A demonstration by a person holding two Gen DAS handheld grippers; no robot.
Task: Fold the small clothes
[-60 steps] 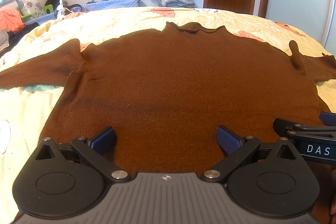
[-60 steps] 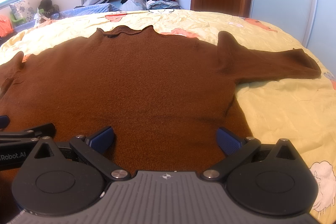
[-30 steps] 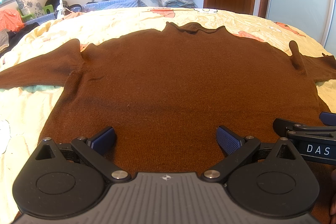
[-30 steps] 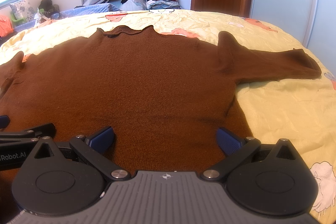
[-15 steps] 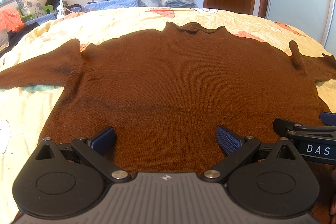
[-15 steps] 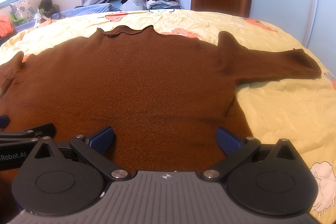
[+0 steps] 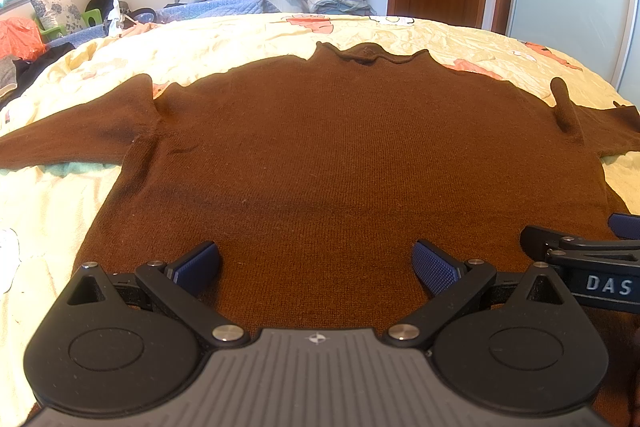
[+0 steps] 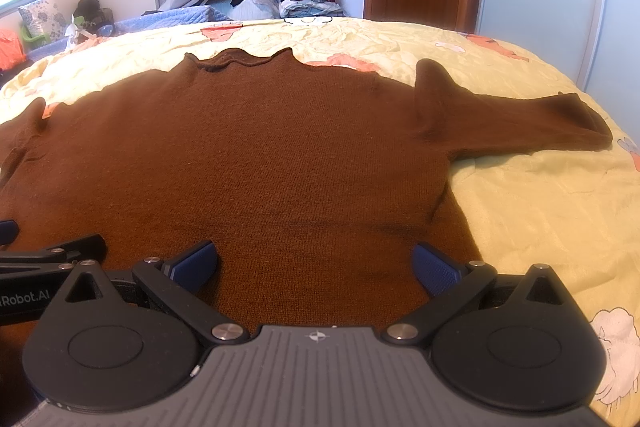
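Brown knit sweater (image 7: 340,155) lay spread flat, front up, on the yellow bedsheet (image 8: 540,211), hem near, collar far, both sleeves out to the sides. The left hand-held gripper (image 7: 316,263) and right hand-held gripper (image 8: 316,263) hovered side by side over the near hem, each with jaws spread wide and holding nothing. Risk: a pinch taking only the top layer, or the sheet with it, would probably drag the sweater askew and crease the fold.

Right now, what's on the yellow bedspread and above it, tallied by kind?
Brown sweater: 1, spread flat
Sleeves out to the sides: 2
Open grippers over the hem: 2, left gripper and right gripper
Total: 1 garment, 2 grippers
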